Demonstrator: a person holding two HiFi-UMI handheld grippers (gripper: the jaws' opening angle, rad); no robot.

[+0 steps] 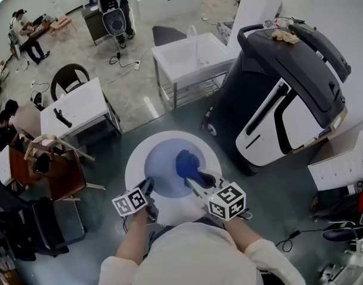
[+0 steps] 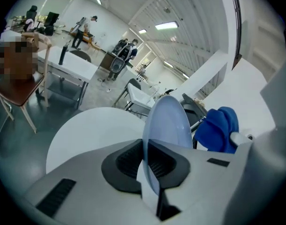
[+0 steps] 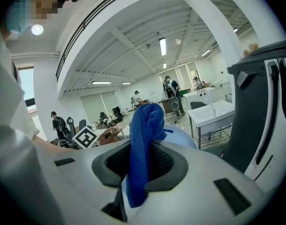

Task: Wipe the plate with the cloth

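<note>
Left tool [image 2: 150, 165] clamps the stiff, probably slick plate [image 2: 170, 121] at its rim; right tool [image 3: 142, 170] pinches the soft cloth [image 3: 145, 125].

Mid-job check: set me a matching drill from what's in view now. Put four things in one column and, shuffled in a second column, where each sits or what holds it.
Things:
1. plate
2. cloth
3. round table
4. dark machine

Places or states:
A. clamped in the right gripper
B. white, underneath the plate
C. gripped by its rim in the left gripper
D. on the floor beside the table, at the head view's right

Pairs: 1-C, 2-A, 3-B, 4-D
</note>
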